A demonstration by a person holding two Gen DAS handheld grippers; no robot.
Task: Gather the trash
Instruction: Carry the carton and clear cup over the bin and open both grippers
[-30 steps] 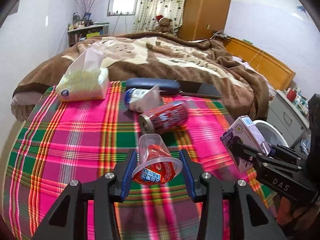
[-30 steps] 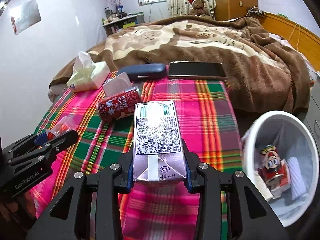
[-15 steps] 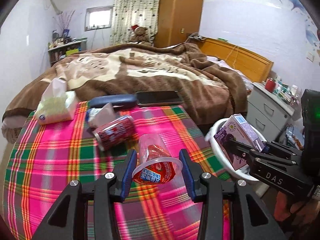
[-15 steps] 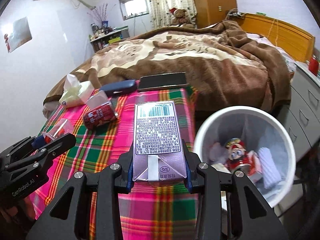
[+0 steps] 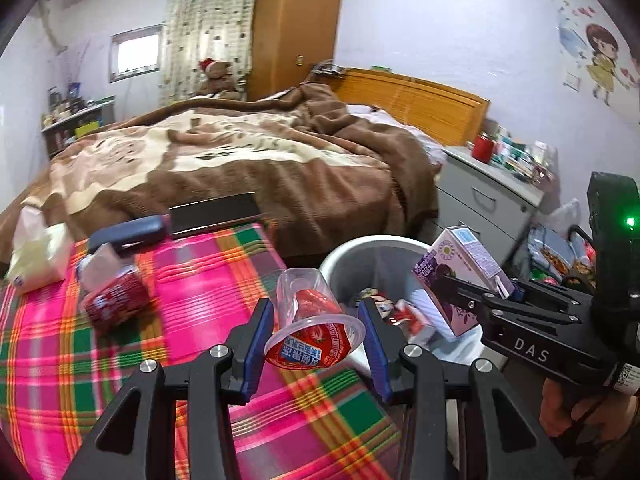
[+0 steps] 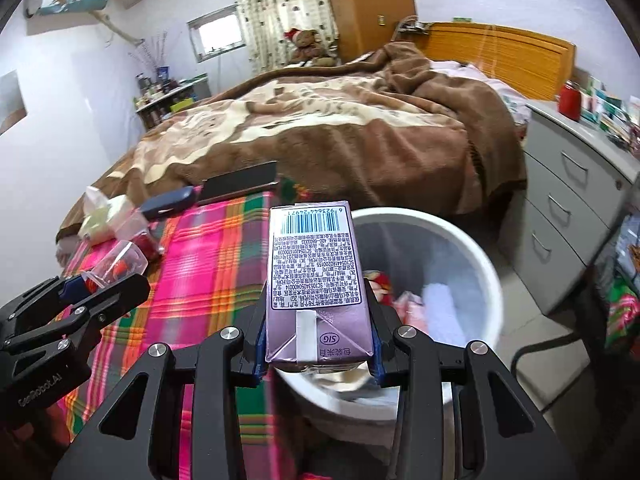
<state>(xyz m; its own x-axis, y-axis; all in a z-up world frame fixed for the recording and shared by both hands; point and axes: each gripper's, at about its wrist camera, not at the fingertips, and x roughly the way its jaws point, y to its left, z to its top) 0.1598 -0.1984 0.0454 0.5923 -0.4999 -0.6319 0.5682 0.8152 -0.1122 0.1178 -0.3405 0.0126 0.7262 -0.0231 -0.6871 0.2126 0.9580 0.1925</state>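
Left tool (image 5: 316,338) clenched on clear jelly cup (image 5: 310,320) at plaid bench (image 5: 192,288) edge — right tool (image 6: 318,340) gripping purple carton (image 6: 316,280) over white bin (image 6: 460,248); red can (image 5: 114,300) on bench.

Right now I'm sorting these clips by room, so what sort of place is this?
A bedroom, it seems: a bed under a brown blanket, a wooden wardrobe and a teddy bear beside the curtained window.
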